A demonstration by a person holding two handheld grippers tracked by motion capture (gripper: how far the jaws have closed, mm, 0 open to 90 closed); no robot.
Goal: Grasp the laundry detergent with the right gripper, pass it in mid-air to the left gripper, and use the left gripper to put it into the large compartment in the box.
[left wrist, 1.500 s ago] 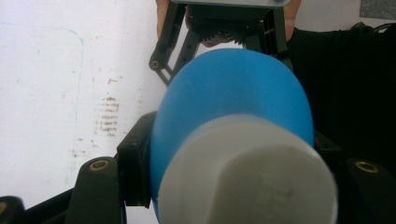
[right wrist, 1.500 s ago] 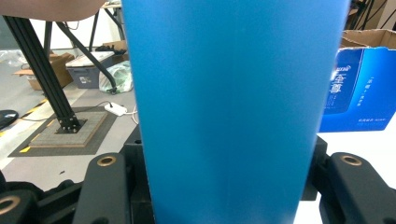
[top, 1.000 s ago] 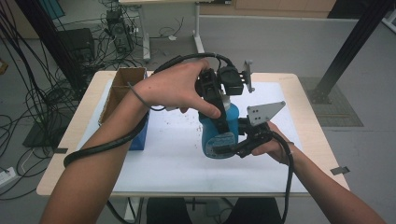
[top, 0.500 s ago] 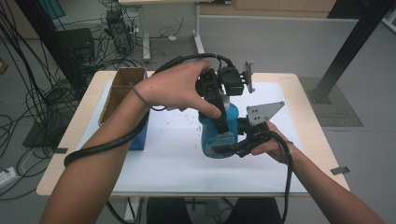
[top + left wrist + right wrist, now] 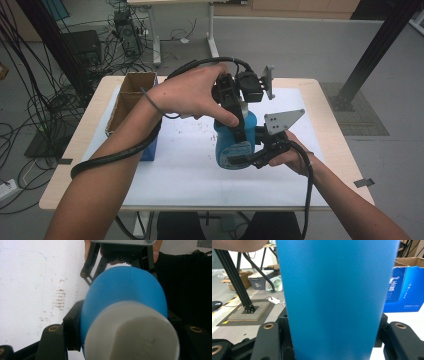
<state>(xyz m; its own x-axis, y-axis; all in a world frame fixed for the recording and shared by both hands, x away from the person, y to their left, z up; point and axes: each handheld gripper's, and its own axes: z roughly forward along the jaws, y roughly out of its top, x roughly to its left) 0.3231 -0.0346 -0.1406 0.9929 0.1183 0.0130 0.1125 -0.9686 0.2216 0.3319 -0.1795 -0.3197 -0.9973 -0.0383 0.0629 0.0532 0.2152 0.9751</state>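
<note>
High view: blue bottle point(image 5: 232, 142) upright above the surface point(image 5: 180, 170) — left gripper point(image 5: 239, 107) jaws clamp its white cap point(image 5: 132, 335), right gripper point(image 5: 250, 157) jaws clamp its body; contents unseen.

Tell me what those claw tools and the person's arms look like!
Both grippers are black. The left gripper and the right gripper have chunky black jaws with small brass-coloured screws. A grey three-cornered plate sits on top of the right one. A thick black cable trails along the left arm. The arms are bare, with a thin band round the left wrist.
</note>
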